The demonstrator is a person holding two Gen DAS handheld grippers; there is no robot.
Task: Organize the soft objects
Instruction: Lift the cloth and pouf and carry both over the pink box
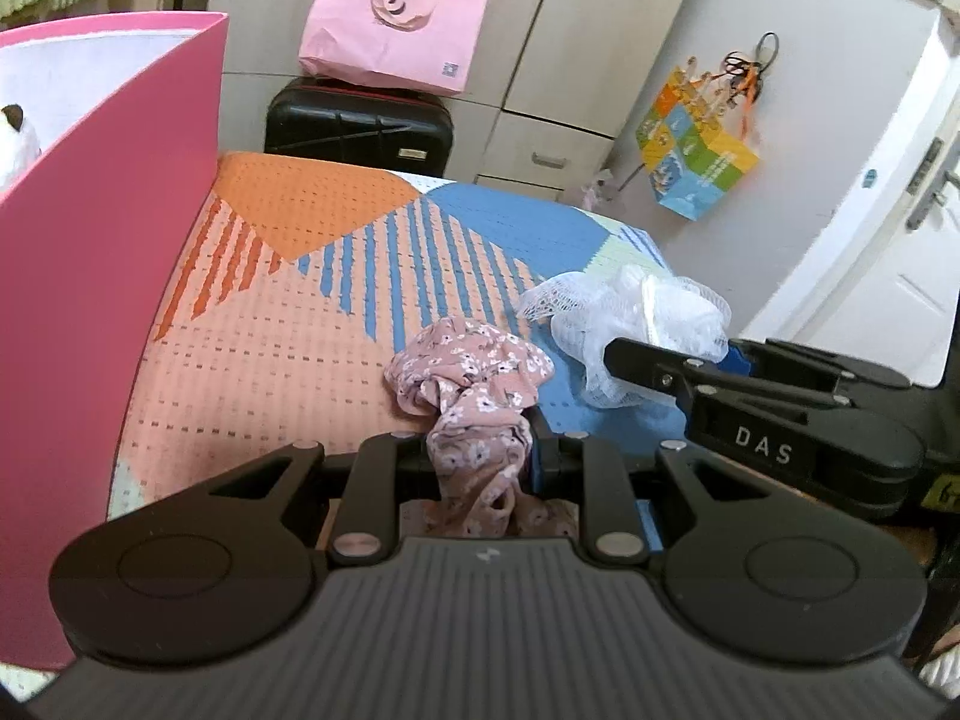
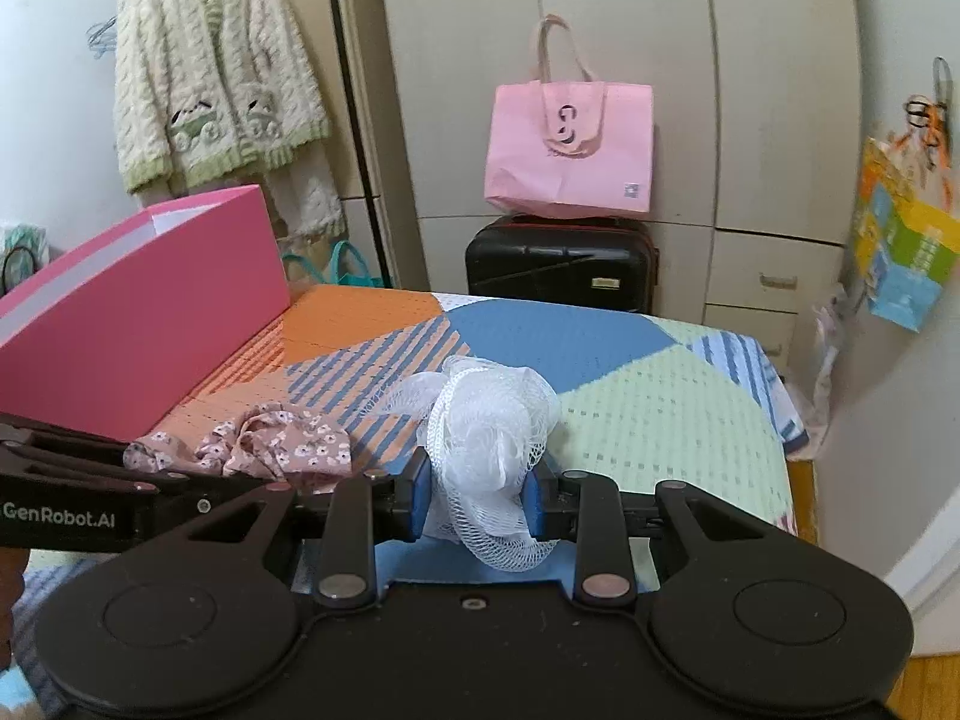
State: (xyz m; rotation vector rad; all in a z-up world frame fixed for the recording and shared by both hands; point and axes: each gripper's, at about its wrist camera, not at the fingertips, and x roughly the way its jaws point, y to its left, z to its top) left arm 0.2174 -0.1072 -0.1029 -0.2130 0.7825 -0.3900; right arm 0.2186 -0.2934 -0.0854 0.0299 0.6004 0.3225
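My left gripper (image 1: pixel 480 450) is shut on a pink floral scrunchie (image 1: pixel 474 372), held just above the patterned table cover (image 1: pixel 288 324). My right gripper (image 2: pixel 480 498) is shut on a white mesh bath pouf (image 2: pixel 492 420). In the left wrist view the pouf (image 1: pixel 636 312) and right gripper (image 1: pixel 636 360) sit to the right of the scrunchie. In the right wrist view the scrunchie (image 2: pixel 258 441) and left gripper (image 2: pixel 180 489) lie to the left. A pink box (image 1: pixel 90 300) stands open at the left, also seen in the right wrist view (image 2: pixel 150 300); a white plush toy (image 1: pixel 15 144) shows inside it.
A black suitcase (image 2: pixel 564 264) with a pink tote bag (image 2: pixel 570 150) on top stands behind the table against beige wardrobes. A colourful bag (image 1: pixel 696 162) hangs on the right wall near a white door (image 1: pixel 888 210). A knitted cardigan (image 2: pixel 216 84) hangs at the back left.
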